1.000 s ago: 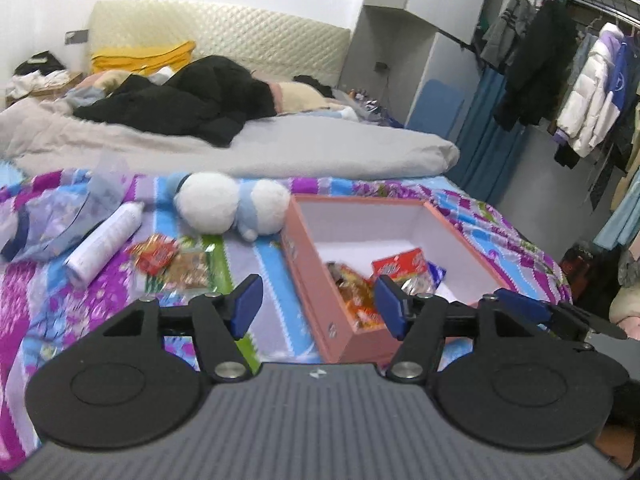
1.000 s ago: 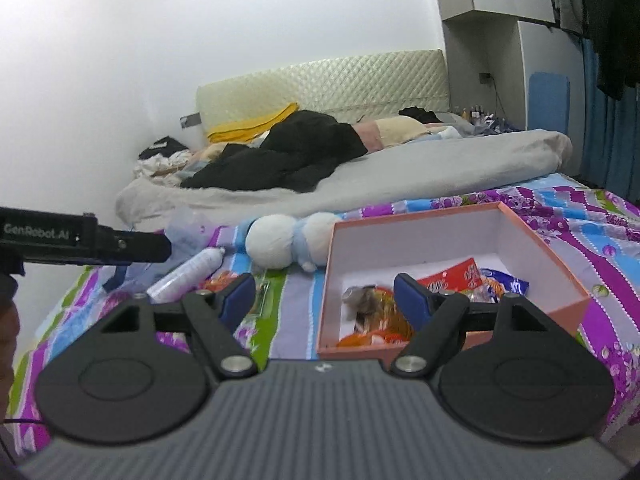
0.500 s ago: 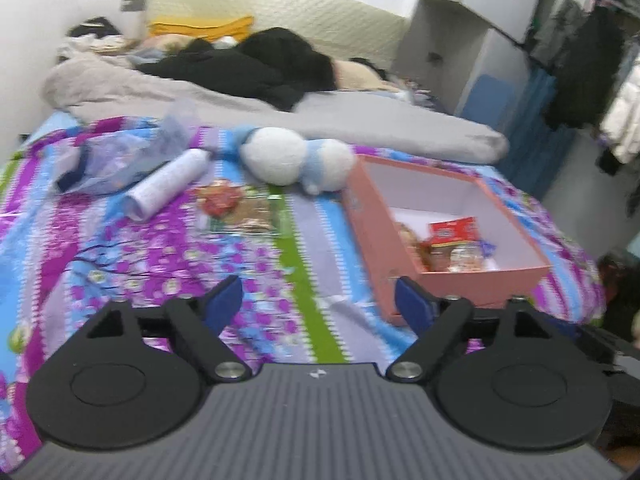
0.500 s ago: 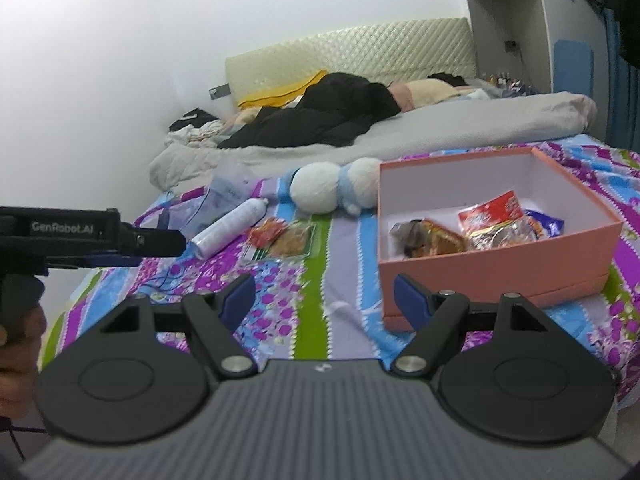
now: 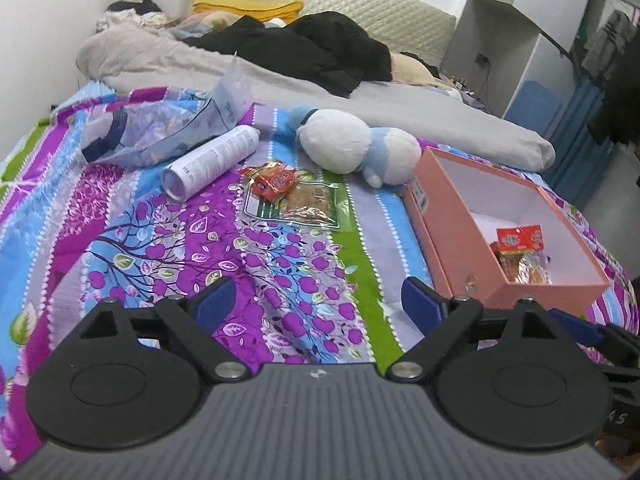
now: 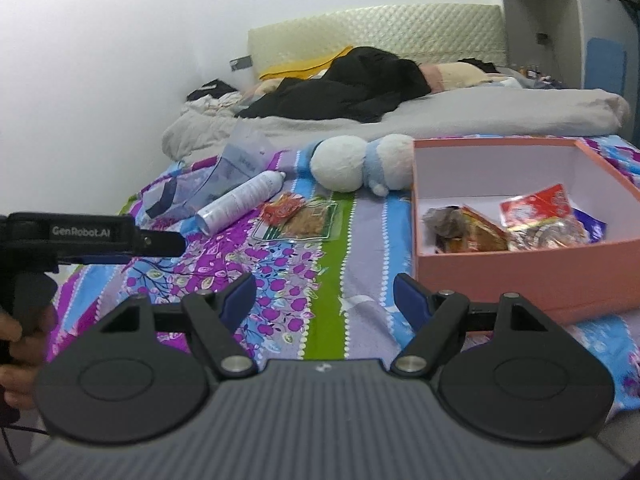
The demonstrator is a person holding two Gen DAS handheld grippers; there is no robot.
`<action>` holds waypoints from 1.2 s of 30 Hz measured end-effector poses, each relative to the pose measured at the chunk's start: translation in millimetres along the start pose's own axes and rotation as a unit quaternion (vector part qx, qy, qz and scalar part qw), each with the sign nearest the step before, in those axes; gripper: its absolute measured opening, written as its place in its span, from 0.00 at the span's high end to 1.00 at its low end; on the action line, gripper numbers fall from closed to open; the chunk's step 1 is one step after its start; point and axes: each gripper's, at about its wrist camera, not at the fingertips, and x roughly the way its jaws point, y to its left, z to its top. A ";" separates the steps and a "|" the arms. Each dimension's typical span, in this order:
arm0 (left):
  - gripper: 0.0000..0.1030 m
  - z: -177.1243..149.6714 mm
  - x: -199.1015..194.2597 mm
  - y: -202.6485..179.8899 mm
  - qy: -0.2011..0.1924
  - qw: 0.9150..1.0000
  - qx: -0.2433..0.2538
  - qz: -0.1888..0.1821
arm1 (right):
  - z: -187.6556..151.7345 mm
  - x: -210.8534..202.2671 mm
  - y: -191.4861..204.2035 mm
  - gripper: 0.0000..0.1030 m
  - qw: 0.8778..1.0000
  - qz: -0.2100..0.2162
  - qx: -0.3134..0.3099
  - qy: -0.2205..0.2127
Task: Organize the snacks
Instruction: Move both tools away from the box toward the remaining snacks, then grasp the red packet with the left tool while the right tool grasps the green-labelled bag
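Note:
A pink box (image 5: 452, 240) (image 6: 520, 276) stands open on the patterned bedspread, with several snack packets (image 5: 520, 242) (image 6: 536, 204) inside. Left of it a red snack packet (image 5: 274, 180) (image 6: 282, 208) lies on a clear, green-edged snack packet (image 5: 310, 206) (image 6: 310, 222). My left gripper (image 5: 316, 298) hovers over the bedspread short of those two packets, its jaws opening with nothing between them. My right gripper (image 6: 324, 292) stands open and empty by the box's near left corner.
A white spray bottle (image 5: 212, 160), a clear plastic bag (image 5: 160, 132) and a white-and-blue plush toy (image 5: 352, 148) lie beyond the loose packets. A grey duvet (image 5: 400, 108) with black clothes fills the far bed. A hand (image 6: 20, 340) holds the left tool.
Both grippers have sunk closer to the bedspread. The left one swung from over the box's corner to the bedspread left of it, and its jaws widened. The right jaws kept their width.

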 end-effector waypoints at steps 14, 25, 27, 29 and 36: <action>0.17 34.8 118.0 65.6 0.000 0.999 -0.041 -0.017 | 4.3 124.0 12.8 0.28 0.996 0.036 -0.068 0.038; 0.18 83.1 217.4 76.6 0.022 0.999 0.027 -0.019 | 26.3 235.1 4.2 0.28 0.998 0.028 -0.047 0.035; 0.18 90.0 235.2 76.9 0.028 0.999 0.039 -0.016 | 27.5 252.5 1.9 0.28 0.998 0.025 -0.046 0.038; 0.18 95.1 251.1 76.7 0.033 0.998 0.051 -0.013 | 28.5 266.1 -1.7 0.28 0.998 0.025 -0.043 0.040; 0.18 110.7 296.2 69.8 0.038 0.994 0.098 0.004 | 32.5 301.6 -10.9 0.28 0.998 0.028 -0.039 0.047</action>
